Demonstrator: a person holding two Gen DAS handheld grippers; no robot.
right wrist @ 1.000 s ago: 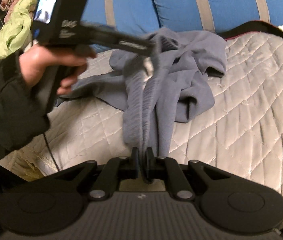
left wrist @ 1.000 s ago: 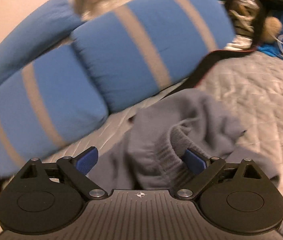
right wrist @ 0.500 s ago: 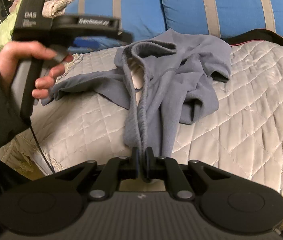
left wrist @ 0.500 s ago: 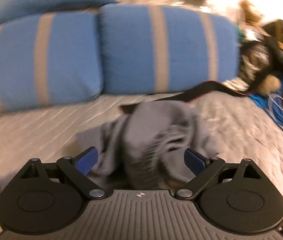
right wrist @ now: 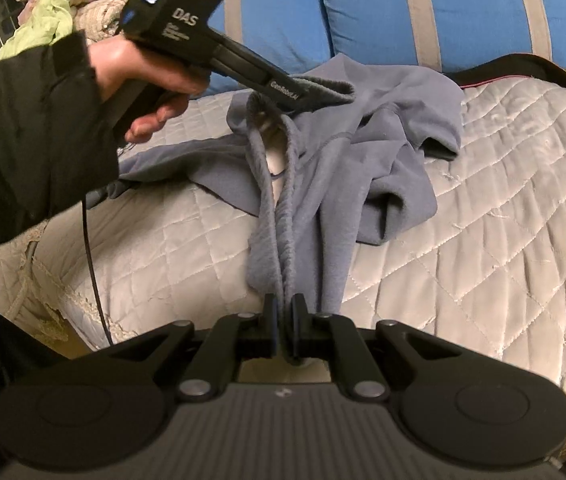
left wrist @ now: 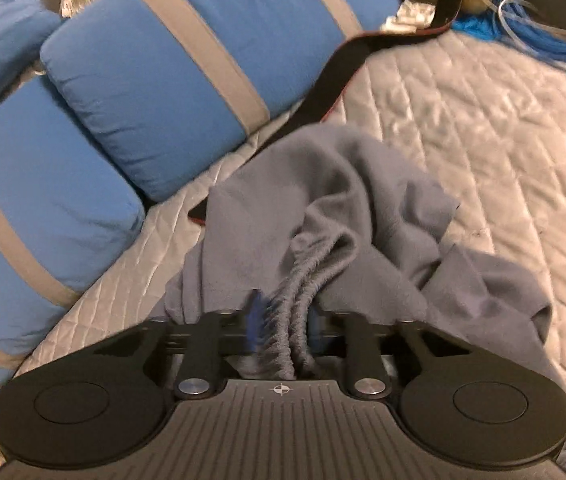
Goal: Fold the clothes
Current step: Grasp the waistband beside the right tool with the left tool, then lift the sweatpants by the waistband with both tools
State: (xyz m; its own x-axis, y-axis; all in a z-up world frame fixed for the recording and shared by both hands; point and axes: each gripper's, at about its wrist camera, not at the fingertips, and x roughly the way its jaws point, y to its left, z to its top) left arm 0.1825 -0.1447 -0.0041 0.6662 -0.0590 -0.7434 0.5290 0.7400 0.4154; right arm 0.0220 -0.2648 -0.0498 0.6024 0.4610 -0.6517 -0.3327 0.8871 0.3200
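A grey fleece garment (left wrist: 343, 184) lies crumpled on the quilted bedspread (left wrist: 483, 140). My left gripper (left wrist: 283, 322) is closing its jaws, and the blue pads squeeze the gathered elastic waistband (left wrist: 307, 272) between them. In the right wrist view a hand holds that left gripper (right wrist: 283, 88) at the far end of the garment (right wrist: 403, 120). My right gripper (right wrist: 283, 320) is shut on the near edge of the same waistband, which stretches taut between the two grippers.
Blue pillows with grey stripes (left wrist: 163, 80) line the head of the bed. A black strap (left wrist: 335, 72) and a coil of blue cable (left wrist: 543, 20) lie at the far right. Green and pale clothes (right wrist: 63, 12) are heaped beyond the bed's left edge.
The left gripper's jaws, wide apart before, have come together on the waistband, and the gripper has swung and rolled. The right gripper has kept still with its grip.
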